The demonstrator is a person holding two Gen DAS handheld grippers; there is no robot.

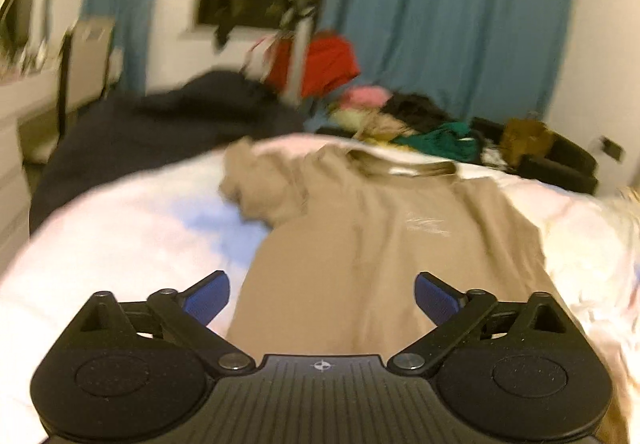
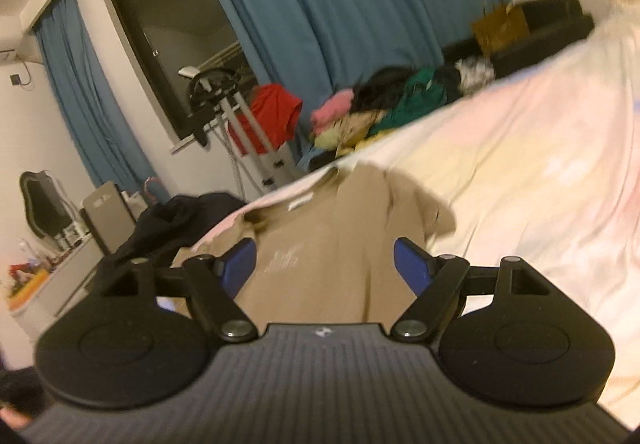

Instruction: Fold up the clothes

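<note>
Currently I see both my left gripper (image 1: 322, 296) and right gripper (image 2: 325, 264) with jaws apart above the beige cotton T-shirt (image 1: 360, 244) spread on the pale pink bed (image 1: 120, 236).

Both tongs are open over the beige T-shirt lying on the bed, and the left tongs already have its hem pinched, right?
Not quite. The left tongs are open with nothing pinched: the left wrist view shows a wide gap between the blue pads, with the beige T-shirt lying beyond them. The rest holds: the right tongs are open too, and the shirt lies on the bed.
</note>
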